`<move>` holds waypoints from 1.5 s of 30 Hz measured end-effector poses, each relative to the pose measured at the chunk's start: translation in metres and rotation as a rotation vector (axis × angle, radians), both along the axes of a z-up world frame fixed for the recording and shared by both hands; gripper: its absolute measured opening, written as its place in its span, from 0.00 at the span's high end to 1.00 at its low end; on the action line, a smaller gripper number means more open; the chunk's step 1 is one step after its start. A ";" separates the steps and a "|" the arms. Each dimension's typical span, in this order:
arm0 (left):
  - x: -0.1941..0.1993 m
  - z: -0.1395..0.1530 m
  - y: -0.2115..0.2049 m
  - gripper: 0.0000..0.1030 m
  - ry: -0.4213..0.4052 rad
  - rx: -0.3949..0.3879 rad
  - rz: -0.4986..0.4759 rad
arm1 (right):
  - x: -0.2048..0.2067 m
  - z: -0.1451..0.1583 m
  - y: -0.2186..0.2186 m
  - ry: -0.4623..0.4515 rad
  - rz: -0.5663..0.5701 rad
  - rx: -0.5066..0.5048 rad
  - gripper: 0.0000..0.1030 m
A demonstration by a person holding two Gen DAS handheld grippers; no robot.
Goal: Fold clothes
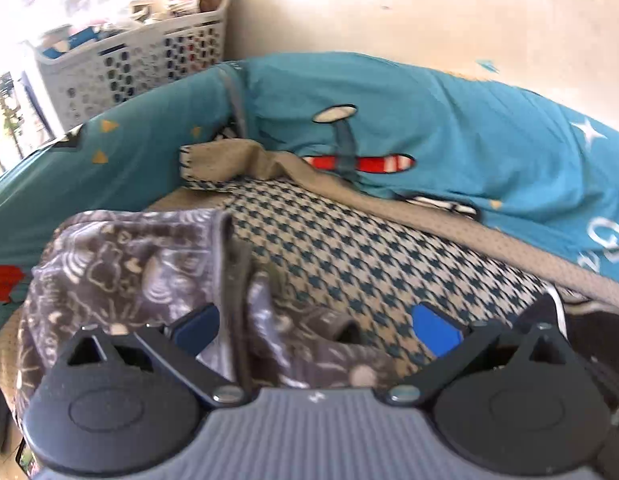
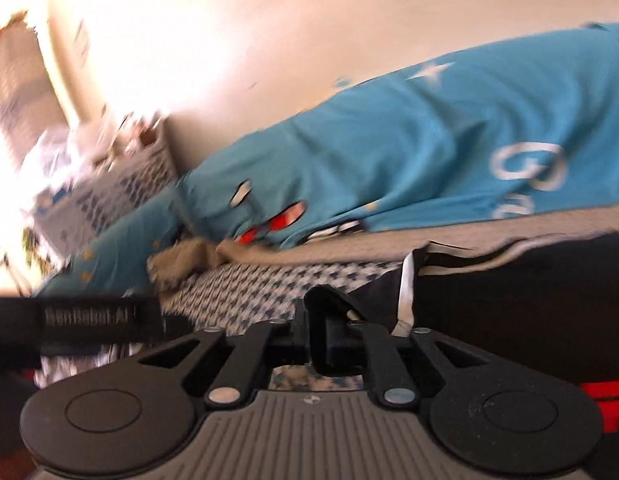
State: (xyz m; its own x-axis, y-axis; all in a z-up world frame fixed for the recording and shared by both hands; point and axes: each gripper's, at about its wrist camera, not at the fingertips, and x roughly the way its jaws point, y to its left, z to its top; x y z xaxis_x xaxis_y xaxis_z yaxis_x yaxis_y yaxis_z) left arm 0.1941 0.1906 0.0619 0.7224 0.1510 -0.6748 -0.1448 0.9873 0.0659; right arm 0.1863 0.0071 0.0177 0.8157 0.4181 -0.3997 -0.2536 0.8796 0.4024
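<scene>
One grey patterned garment [image 1: 121, 272] lies between the wide-open left gripper [image 1: 317, 328]; right gripper [image 2: 329, 340] pinches one black cloth [image 2: 509, 300] (one basket [image 1: 129, 64] behind)

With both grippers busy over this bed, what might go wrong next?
The right gripper pinches only a small fold of the black garment, so it might slip free. The left gripper stands open with the grey patterned garment bunched over one finger, where it might snag. Both views are blurred.
</scene>
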 end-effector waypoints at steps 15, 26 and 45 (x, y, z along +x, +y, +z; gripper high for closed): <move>-0.002 0.001 -0.005 0.00 0.012 -0.014 -0.020 | 0.000 -0.003 0.021 0.095 0.120 -0.182 0.28; -0.004 0.001 -0.006 0.00 0.012 -0.020 -0.023 | -0.051 0.023 0.008 -0.022 0.220 -0.220 0.27; -0.004 -0.002 -0.009 0.00 0.026 -0.019 -0.043 | -0.039 -0.015 -0.012 0.016 0.064 -0.313 0.66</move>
State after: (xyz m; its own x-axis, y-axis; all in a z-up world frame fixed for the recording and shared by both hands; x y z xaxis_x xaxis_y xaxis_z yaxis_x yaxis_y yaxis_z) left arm 0.1896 0.1812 0.0594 0.7102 0.1069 -0.6958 -0.1002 0.9937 0.0504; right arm 0.1476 -0.0048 0.0027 0.7842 0.3227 -0.5299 -0.3080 0.9439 0.1190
